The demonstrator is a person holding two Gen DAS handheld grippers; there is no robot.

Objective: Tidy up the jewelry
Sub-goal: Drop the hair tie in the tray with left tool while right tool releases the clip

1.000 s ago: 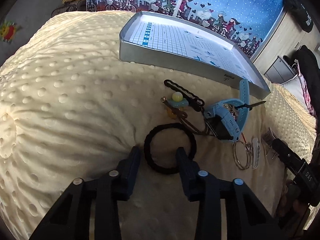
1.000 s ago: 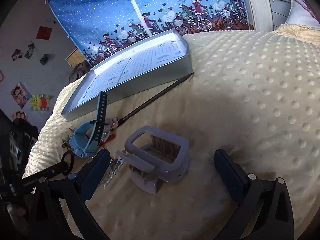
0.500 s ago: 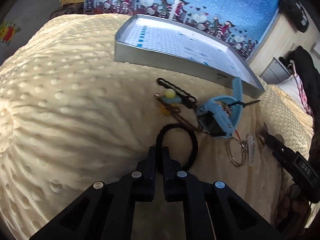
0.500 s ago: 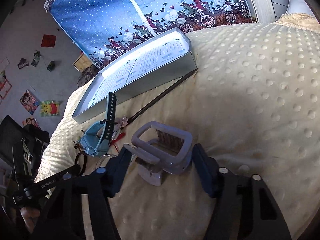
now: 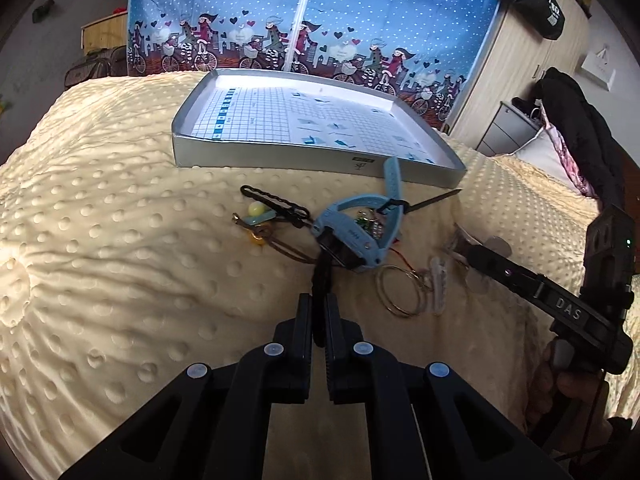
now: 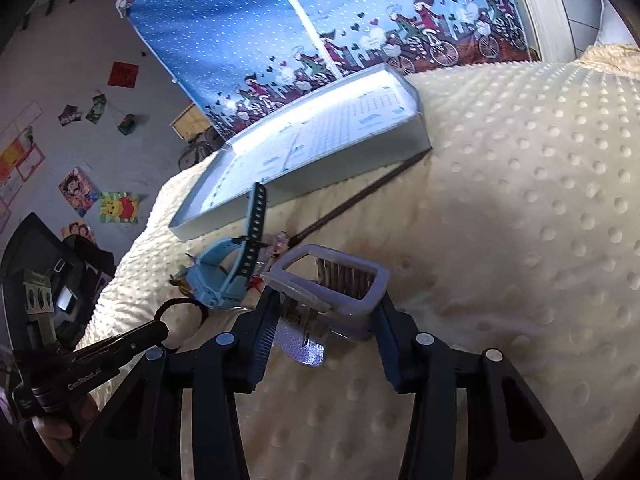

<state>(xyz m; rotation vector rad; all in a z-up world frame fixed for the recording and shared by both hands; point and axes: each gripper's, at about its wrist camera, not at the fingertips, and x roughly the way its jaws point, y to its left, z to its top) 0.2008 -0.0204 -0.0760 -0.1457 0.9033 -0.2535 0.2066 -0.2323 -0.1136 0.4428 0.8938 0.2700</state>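
My left gripper (image 5: 317,322) is shut on the black hair tie (image 5: 321,280), which hangs edge-on, lifted off the cream blanket. Beyond it lie the light blue watch (image 5: 356,228), a black chain (image 5: 276,202), a yellow-bead clip (image 5: 256,214), thin metal hoops (image 5: 400,292) and a white clip (image 5: 437,284). My right gripper (image 6: 326,316) is shut on the lilac hair claw clip (image 6: 340,280), raised slightly above the blanket. The silver tray (image 5: 280,158) with a grid-printed sheet stands behind the pile, and the silver tray (image 6: 340,164) shows in the right wrist view too.
A thin dark stick (image 6: 360,200) lies along the tray's near side. The dimpled cream blanket (image 5: 100,240) covers the bed. A blue printed curtain (image 5: 320,12) hangs behind. A wardrobe (image 5: 520,72) and dark clothes (image 5: 584,128) stand at the right.
My left gripper shut on the black hair tie and lifted it so it now hangs edge-on. My right gripper closed from wide open onto the lilac claw clip and raised it.
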